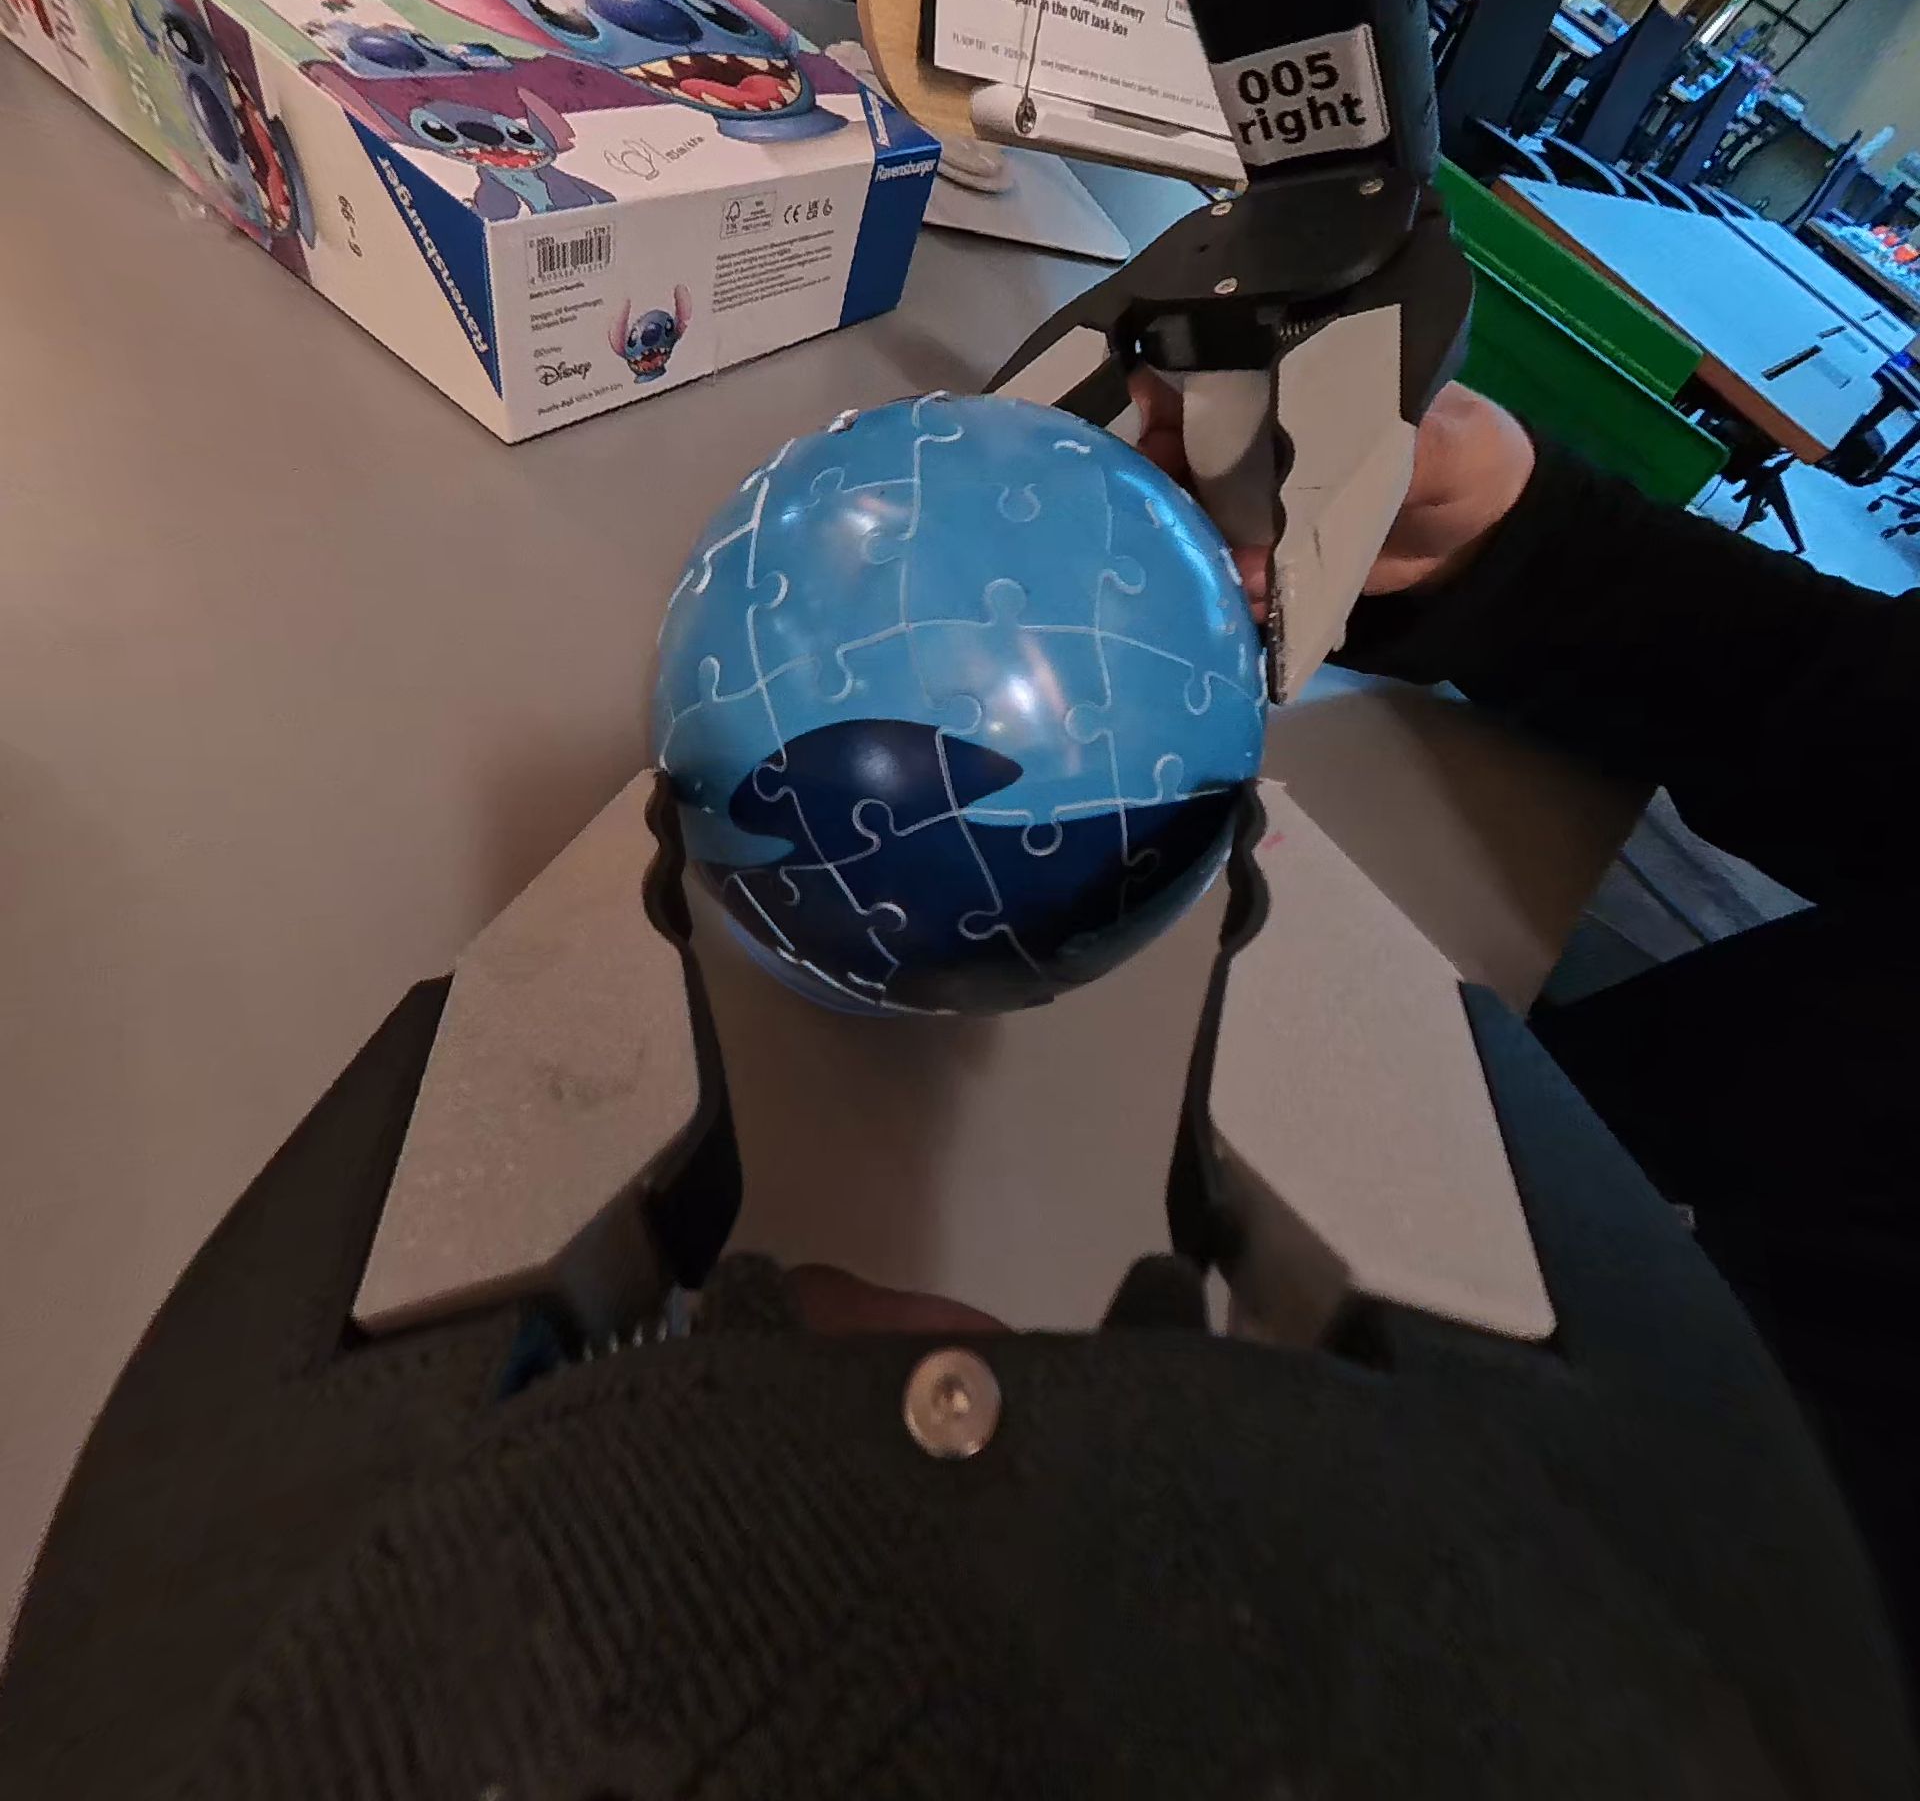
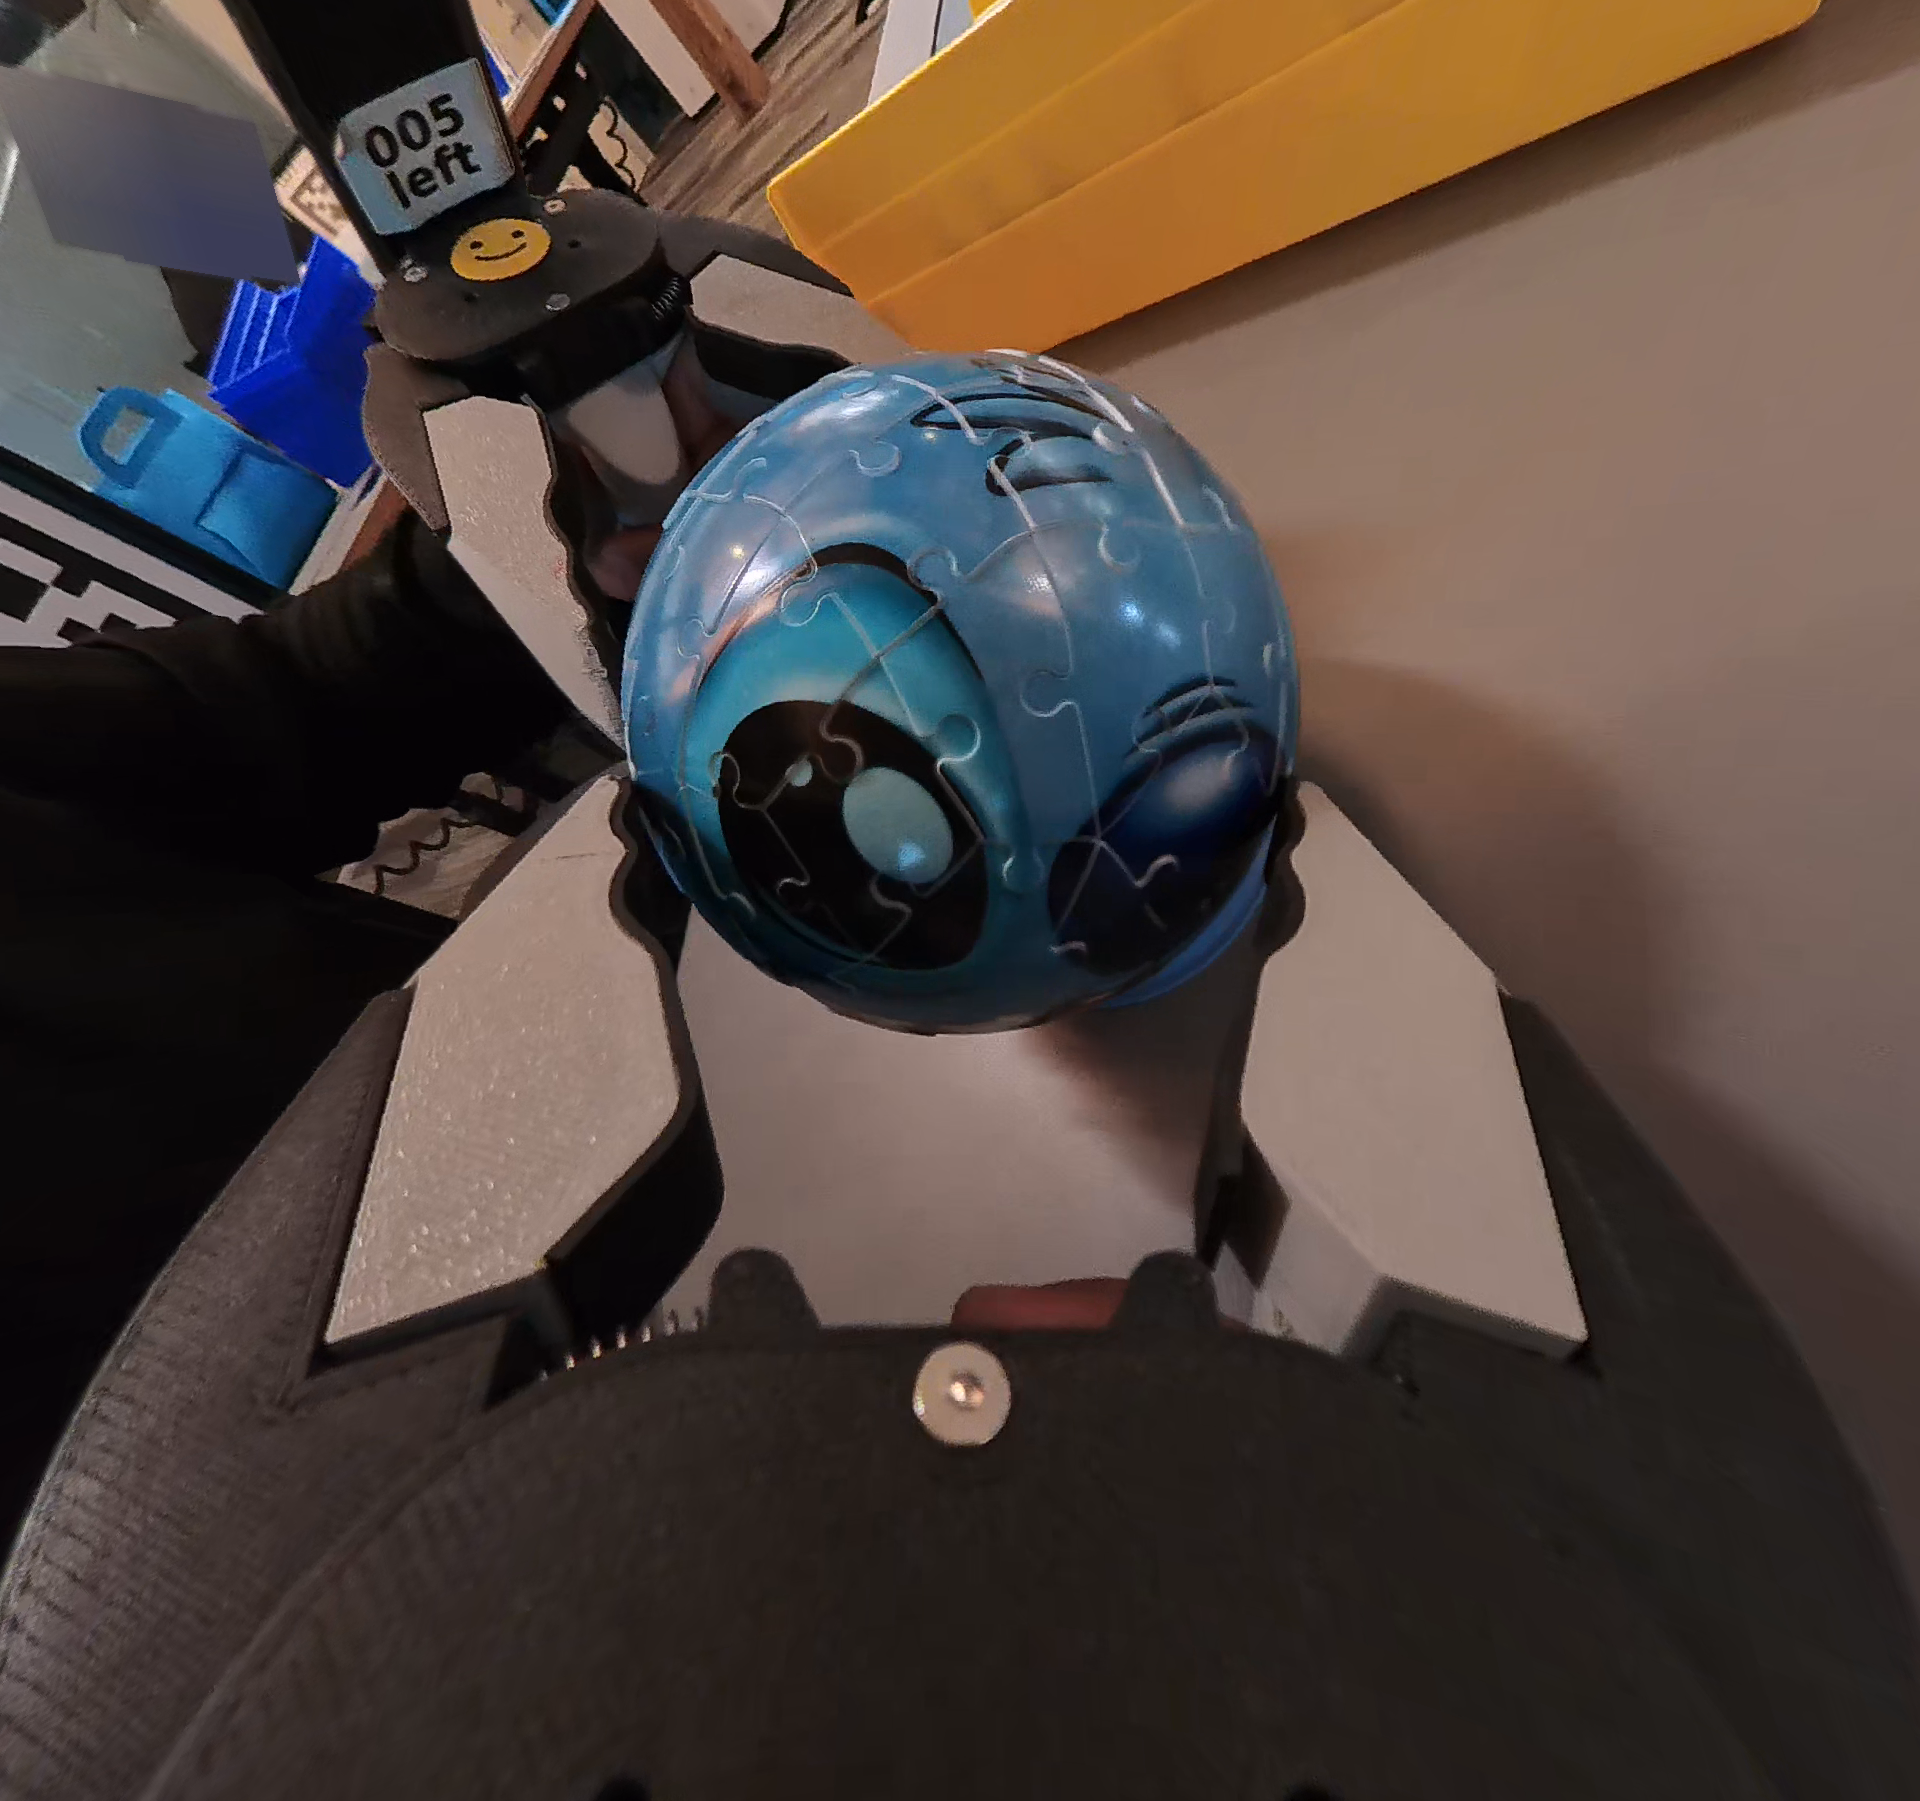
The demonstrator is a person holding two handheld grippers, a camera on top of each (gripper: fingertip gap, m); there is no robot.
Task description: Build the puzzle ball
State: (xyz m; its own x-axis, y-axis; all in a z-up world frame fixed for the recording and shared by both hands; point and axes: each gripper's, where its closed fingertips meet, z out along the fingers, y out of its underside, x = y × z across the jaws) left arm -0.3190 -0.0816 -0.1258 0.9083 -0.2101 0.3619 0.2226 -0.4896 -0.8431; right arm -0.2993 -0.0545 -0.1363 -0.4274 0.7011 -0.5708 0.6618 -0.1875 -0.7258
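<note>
The puzzle ball (image 1: 956,671) is a blue sphere of joined pieces with a dark blue patch, held above the grey table (image 1: 260,712). My left gripper (image 1: 951,816) is shut on it, with a finger on each side of its lower half. My right gripper's finger (image 1: 1320,525) touches the ball's far right side. In the right wrist view the ball (image 2: 956,712) shows a large cartoon eye and a dark nose. My right gripper (image 2: 956,816) is shut on it from both sides. A finger of the left gripper (image 2: 499,504) lies against the ball's far left.
The puzzle's printed box (image 1: 468,193) lies at the back left of the table. A paper sheet on a stand (image 1: 1060,6) is behind the ball. Yellow bins (image 2: 1351,89) sit on the table's far side. A person's dark sleeve (image 1: 1662,671) is at the right.
</note>
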